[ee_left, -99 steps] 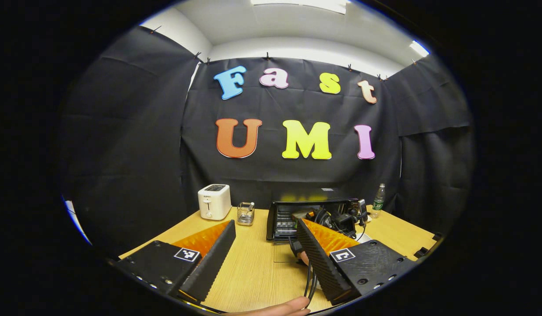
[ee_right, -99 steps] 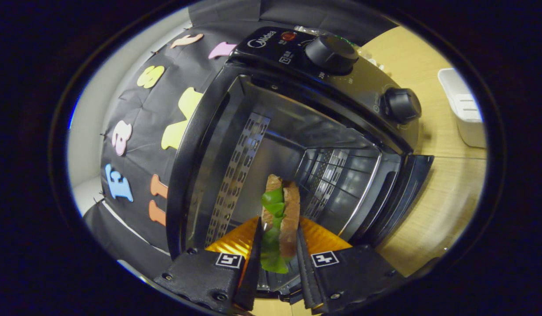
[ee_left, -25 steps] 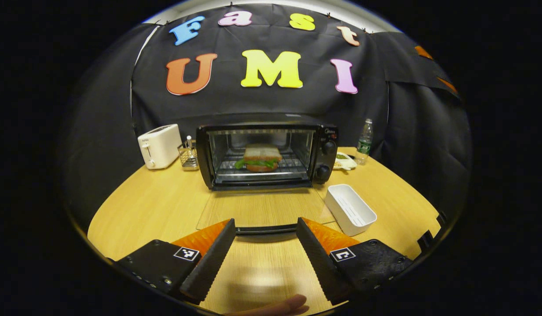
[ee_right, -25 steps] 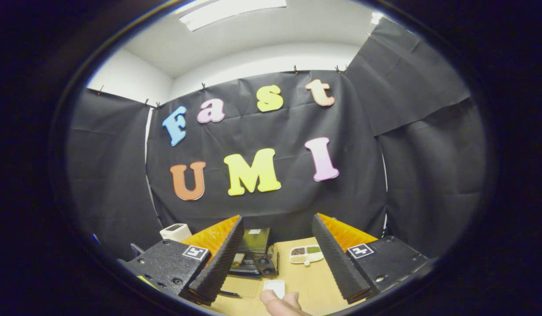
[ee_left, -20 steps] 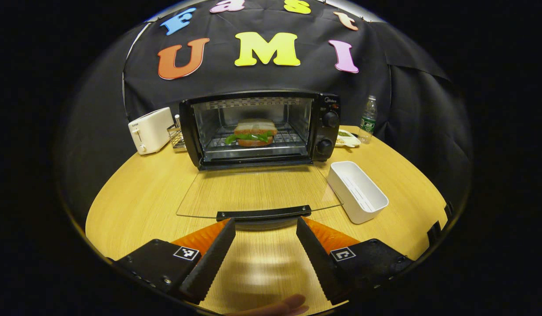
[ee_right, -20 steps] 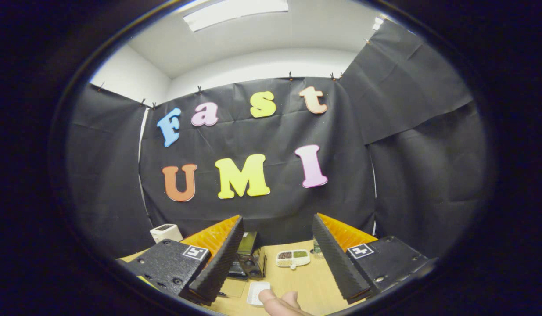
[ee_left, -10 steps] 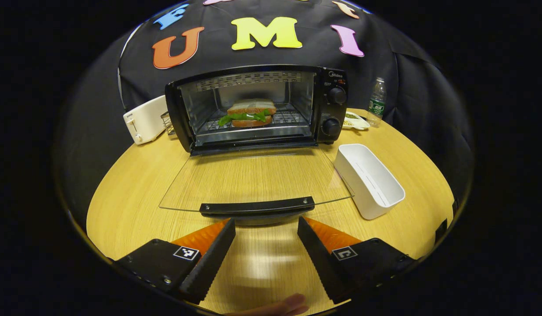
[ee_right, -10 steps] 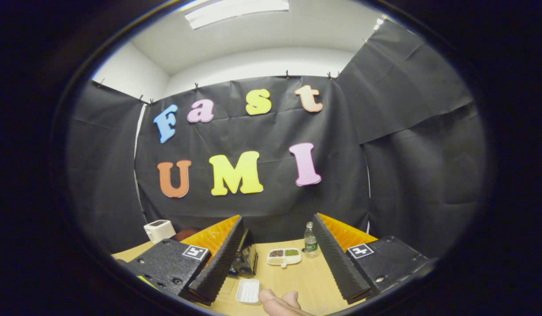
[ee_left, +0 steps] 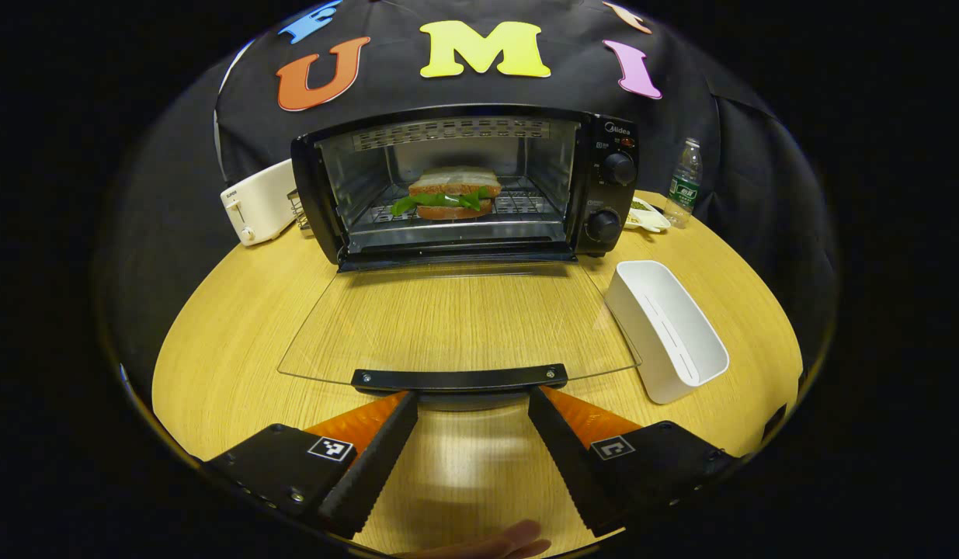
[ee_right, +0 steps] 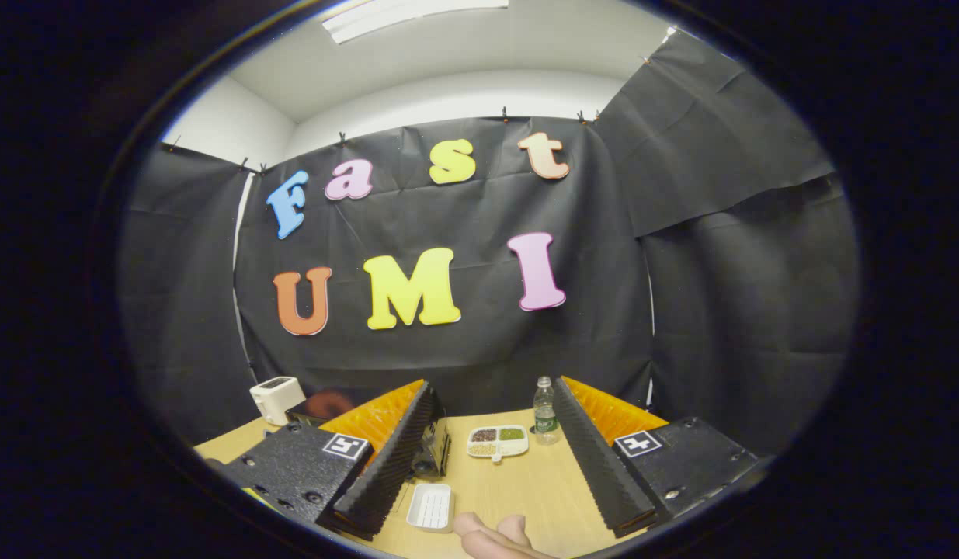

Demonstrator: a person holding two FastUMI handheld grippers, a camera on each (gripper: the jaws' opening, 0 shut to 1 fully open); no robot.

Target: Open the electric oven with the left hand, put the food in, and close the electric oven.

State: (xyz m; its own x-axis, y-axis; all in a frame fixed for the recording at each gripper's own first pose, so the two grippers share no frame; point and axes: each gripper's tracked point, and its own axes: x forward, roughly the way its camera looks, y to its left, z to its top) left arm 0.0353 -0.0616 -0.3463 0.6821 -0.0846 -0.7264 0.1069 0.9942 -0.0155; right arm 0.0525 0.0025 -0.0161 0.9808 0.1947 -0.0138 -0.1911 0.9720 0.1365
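Sandwich [ee_left: 449, 198], five seconds ago pinched in right gripper [ee_right: 491, 423] at oven [ee_left: 463, 182] mouth, now on rack; right gripper backed off, empty, spread; left gripper [ee_left: 471, 411] closed in on door handle [ee_left: 459, 379].

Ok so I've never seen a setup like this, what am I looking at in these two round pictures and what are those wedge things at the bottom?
The wedges are the two fingers of a handheld gripper; a person holds one in each hand, and a fisheye camera rides on each, looking forward along the fingers.

In the left gripper view, the left gripper is open, holding nothing, just in front of the handle of the glass door, which lies folded down flat. Behind it the oven stands open with a sandwich on its rack. On the table are also a white tray, a toaster and a bottle.

The right gripper view is taken from higher and farther back. The right gripper is open and empty too, with a fingertip at the bottom edge.
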